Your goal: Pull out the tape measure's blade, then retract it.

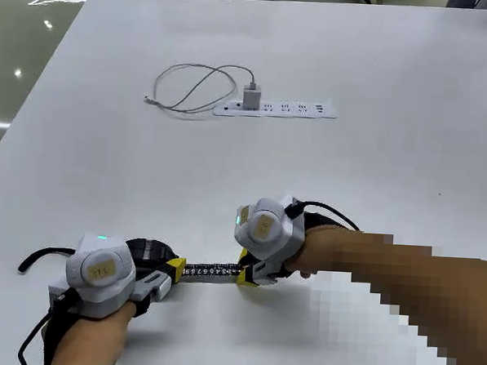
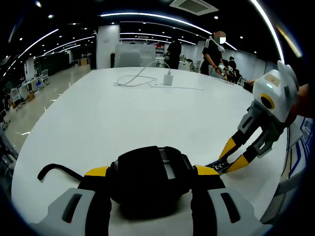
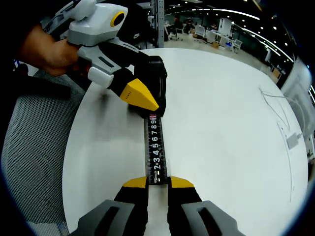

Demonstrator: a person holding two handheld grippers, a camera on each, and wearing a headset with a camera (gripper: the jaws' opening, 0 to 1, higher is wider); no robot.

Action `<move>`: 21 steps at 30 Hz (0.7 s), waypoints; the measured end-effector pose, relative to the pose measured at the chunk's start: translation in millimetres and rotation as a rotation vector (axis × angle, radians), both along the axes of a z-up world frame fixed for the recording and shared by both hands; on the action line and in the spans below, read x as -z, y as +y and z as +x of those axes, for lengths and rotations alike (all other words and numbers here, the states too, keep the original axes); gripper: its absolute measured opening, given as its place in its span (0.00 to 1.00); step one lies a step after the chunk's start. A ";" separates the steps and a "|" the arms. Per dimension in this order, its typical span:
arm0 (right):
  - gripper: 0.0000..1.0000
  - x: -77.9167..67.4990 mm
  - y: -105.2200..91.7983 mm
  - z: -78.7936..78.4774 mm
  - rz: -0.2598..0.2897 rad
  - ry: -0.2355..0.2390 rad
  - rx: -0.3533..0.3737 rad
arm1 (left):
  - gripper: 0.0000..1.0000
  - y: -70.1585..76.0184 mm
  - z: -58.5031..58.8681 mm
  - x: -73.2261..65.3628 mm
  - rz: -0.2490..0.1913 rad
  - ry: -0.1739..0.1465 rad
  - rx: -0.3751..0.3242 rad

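The black tape measure case (image 1: 152, 252) lies on the white table (image 1: 309, 170), and my left gripper (image 1: 162, 266) is shut on it, its yellow fingertips (image 2: 96, 171) on either side of the case (image 2: 150, 174). A short stretch of blade (image 1: 213, 270) runs right from the case, showing numbers up to about 9 (image 3: 155, 147). My right gripper (image 1: 248, 275) is shut on the blade's free end, its jaws closed over the tip (image 3: 157, 181). In the right gripper view the left gripper (image 3: 140, 94) stands close ahead. The right gripper (image 2: 230, 161) comes in from the right of the left gripper view.
A white power strip (image 1: 276, 108) with a plugged charger and a looped cable (image 1: 191, 86) lies mid-table. The case's black wrist strap (image 1: 37, 257) trails left. The table's left edge (image 1: 36, 82) drops to the floor. A mesh chair (image 3: 29, 162) stands beside the table.
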State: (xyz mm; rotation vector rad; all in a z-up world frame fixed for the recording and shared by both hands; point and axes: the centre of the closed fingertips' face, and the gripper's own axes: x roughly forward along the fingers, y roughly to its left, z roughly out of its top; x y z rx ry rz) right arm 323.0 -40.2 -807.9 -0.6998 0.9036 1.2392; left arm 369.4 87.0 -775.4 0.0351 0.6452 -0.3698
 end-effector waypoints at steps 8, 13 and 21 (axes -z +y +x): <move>0.10 0.3 4.8 1.5 0.006 0.001 0.005 | 0.62 0.1 0.2 0.3 -0.001 0.002 0.001; 0.10 0.2 7.4 1.7 0.011 -0.001 0.009 | 0.62 0.0 0.3 0.6 -0.002 0.001 0.002; 0.10 0.5 10.9 2.1 0.017 -0.001 0.007 | 0.62 0.2 0.0 0.6 -0.007 0.003 0.003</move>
